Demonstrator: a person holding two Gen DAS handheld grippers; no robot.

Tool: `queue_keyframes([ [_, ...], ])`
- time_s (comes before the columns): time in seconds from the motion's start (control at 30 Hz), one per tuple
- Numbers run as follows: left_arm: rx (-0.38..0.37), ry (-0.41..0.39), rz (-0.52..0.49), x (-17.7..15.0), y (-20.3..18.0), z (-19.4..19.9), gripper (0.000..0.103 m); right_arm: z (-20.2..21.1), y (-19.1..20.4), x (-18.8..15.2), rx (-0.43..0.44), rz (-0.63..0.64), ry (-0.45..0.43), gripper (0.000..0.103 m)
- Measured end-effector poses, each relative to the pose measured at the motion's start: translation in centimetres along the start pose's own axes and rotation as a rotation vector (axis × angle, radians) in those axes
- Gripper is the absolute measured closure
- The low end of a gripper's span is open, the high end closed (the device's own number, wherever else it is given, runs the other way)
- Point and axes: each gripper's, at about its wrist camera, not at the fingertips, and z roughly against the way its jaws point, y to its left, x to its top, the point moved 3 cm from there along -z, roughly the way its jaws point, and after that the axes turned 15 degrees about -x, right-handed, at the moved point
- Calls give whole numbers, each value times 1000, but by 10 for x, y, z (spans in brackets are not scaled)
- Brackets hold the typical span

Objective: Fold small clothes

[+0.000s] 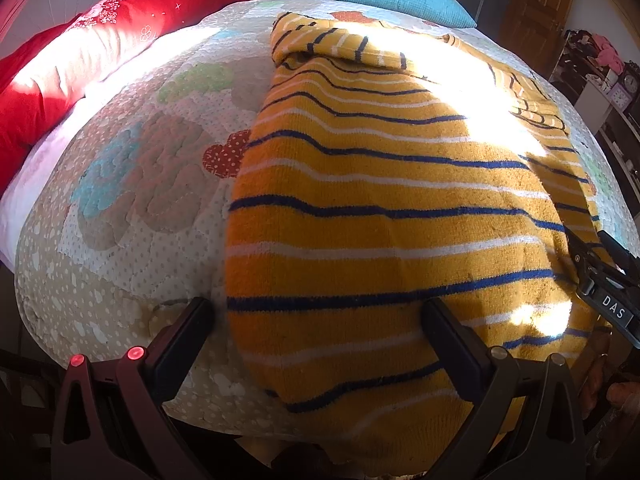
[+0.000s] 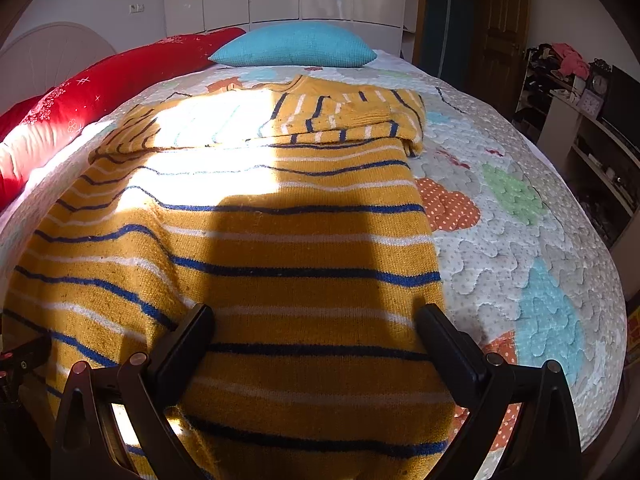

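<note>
Lengthwise, striped sweater (image 2: pixel 280 248) neckline toward blue pillow (image 2: pixel 296 46), both hand-held grippers (image 1: pixel 316 320) (image 2: pixel 316 320) spread apart.

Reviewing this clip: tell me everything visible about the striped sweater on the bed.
The striped sweater is a mustard-yellow knit with thin blue and white stripes, its surface fuzzy and lightly pilled. It lies flat on the quilted bedspread, both sleeves folded in across the far end, the body towards the cameras. Sunlight washes out its far half. The left gripper is open astride one near side edge; the right gripper is open above the near part. Neither visibly grips it.
</note>
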Motion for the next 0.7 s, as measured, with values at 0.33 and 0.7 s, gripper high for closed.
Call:
queue_keyframes([
  [0.33, -292, -26, 126, -11, 18, 30, 0, 37, -44, -24, 200, -142, 42, 2],
  [0.7, -499, 10, 142, -34, 10, 15, 0, 34, -80, -83, 307, -239, 253, 13],
])
